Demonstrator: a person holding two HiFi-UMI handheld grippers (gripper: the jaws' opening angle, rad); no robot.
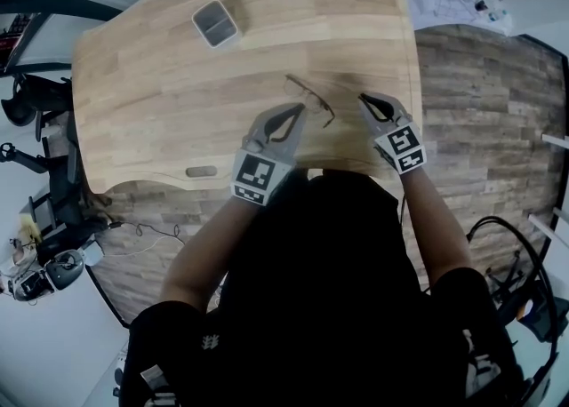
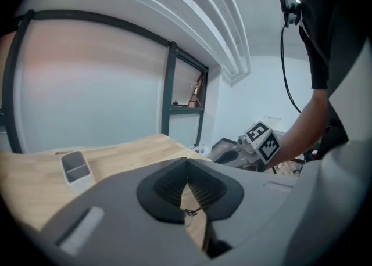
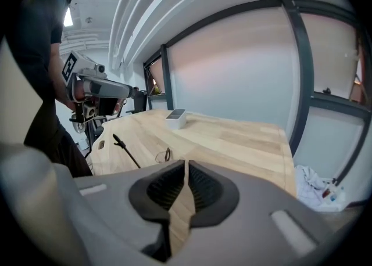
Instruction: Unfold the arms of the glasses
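Left gripper (image 2: 186, 165) pressed together just beside the glasses (image 1: 311, 99) on the table (image 1: 178, 112), possibly touching the frame, hard to tell. Right gripper (image 3: 186, 165) pressed together too, empty.

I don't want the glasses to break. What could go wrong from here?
The glasses are thin wire, so a hard squeeze could bend them. The left gripper and right gripper both have their jaws together; if they don't open first, they may just push the glasses across the table.
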